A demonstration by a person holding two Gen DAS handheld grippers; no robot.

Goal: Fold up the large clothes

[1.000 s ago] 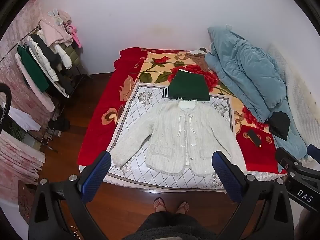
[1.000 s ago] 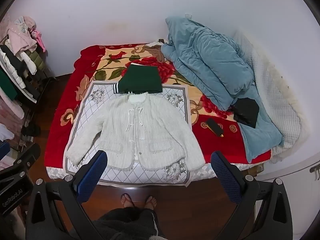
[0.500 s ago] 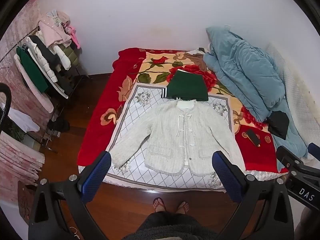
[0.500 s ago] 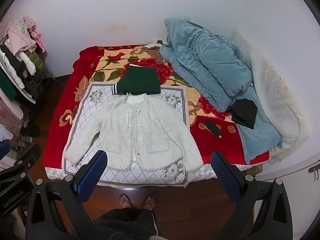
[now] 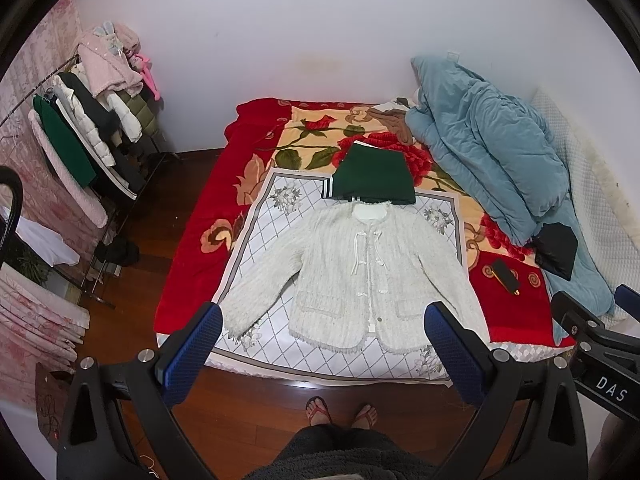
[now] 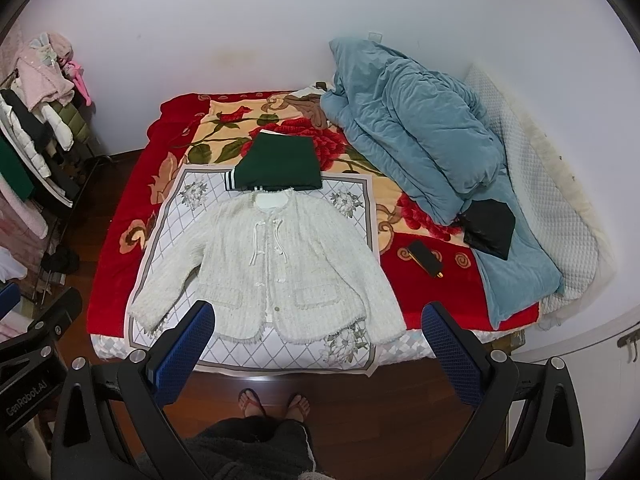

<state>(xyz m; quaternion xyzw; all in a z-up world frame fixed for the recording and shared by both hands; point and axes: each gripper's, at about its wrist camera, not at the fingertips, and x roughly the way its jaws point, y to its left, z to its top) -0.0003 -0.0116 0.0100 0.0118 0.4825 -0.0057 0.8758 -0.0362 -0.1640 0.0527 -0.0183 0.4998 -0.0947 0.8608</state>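
**Both tongs spread wide above the bed, jacket flat and untouched**

Left tongs [image 5: 322, 338] released, blue pads far apart, nothing between them. Right tongs [image 6: 318, 338] same, spread and empty. Both held high over the foot of the bed, well apart from the cloth.

White knit jacket [image 5: 360, 276] lies face up, sleeves angled out, on a white lattice-print sheet [image 5: 260, 220] near the bed's foot edge. Folded green garment [image 5: 374, 178] sits just beyond the collar, touching it. Red floral blanket [image 5: 192, 248] under all. Blue duvet [image 6: 424, 144] heaped along the right side, black pouch [image 6: 490, 228] on it, small black object [image 6: 426, 258] on the blanket beside. Clothes rack [image 5: 92, 132] at left, dark wood floor [image 6: 384, 408], plain white wall [image 5: 304, 24]. Person's sandaled feet [image 5: 340, 410] at bed's foot.
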